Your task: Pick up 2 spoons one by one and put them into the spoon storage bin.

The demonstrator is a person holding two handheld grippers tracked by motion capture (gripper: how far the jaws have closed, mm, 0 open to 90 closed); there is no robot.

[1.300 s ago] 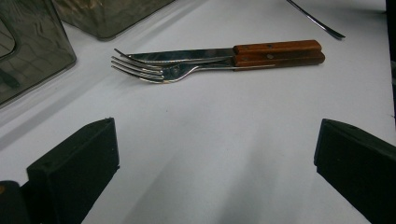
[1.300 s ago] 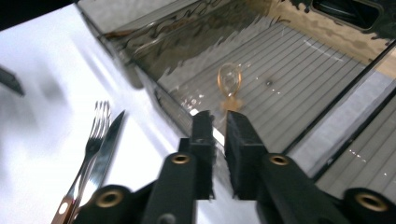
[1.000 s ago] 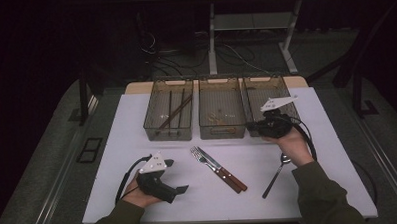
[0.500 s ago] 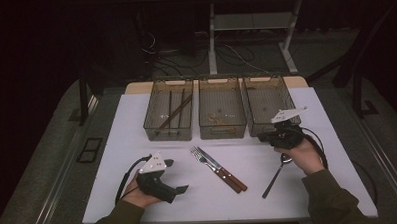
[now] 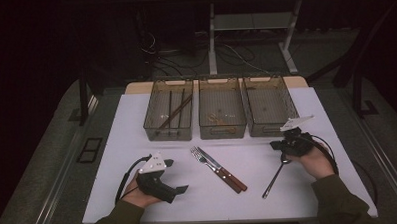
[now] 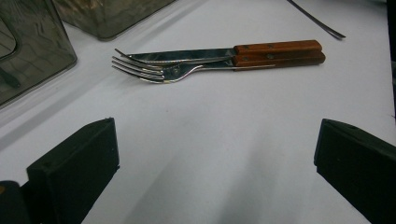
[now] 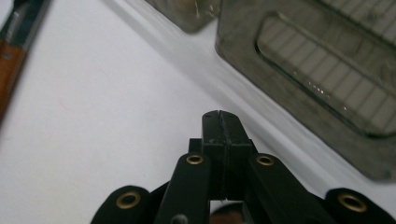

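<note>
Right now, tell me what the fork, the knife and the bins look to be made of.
Fork: shiny metal, likely steel, with mirror glints; wooden handle, reddish-brown with rivets.
Knife: the same gleaming metal blade, serrated, and riveted wooden handle.
Bins: see-through smoky plastic, probably; the ribbed floor shows through the walls.

Fork (image 6: 154, 72) and knife (image 6: 187, 56): glossy bare metal with smooth reddish-brown riveted wood handles; spoon (image 5: 274, 174) at right, shiny metal; three far bins (image 5: 222, 131), smoky translucent plastic with ribbed floors; table top (image 5: 189, 202), matt smooth white; gripper pads (image 6: 74, 168), matt black.
</note>
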